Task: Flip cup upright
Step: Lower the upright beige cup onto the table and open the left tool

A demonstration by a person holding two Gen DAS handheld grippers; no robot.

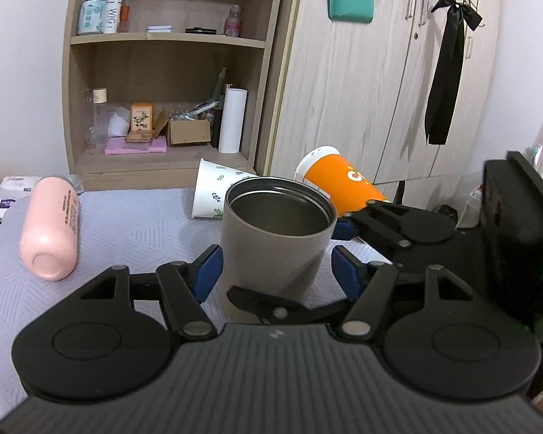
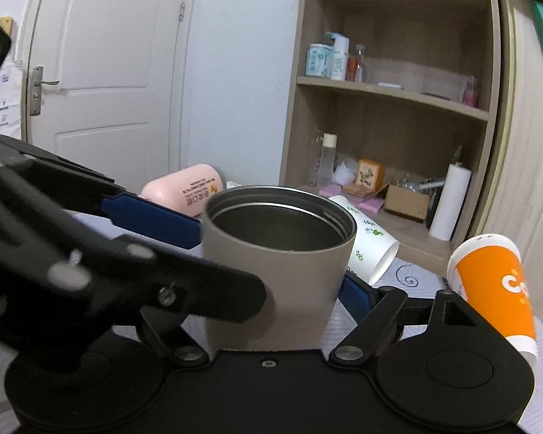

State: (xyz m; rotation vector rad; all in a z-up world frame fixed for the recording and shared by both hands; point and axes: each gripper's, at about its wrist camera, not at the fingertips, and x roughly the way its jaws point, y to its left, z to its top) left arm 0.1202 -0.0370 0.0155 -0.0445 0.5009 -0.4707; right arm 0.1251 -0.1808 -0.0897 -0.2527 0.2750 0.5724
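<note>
A grey metal cup [image 1: 277, 242] stands upright with its mouth up on the pale table [image 1: 134, 228]. My left gripper [image 1: 277, 269] is open, its blue pads [image 1: 208, 271] on either side of the cup with small gaps. In the right wrist view the cup [image 2: 277, 278] sits between my right gripper's [image 2: 271, 260] fingers; one blue pad [image 2: 354, 294] touches its right side. The left gripper's arm crosses in front and hides the other right finger. The right gripper also shows in the left wrist view [image 1: 380, 224], at the cup's far right.
A pink bottle [image 1: 50, 224] lies on its side at the left. A white paper cup with leaf print [image 1: 217, 193] and an orange paper cup [image 1: 338, 184] lie on their sides behind the grey cup. A wooden shelf unit [image 1: 163, 72] and a wardrobe [image 1: 362, 72] stand behind the table.
</note>
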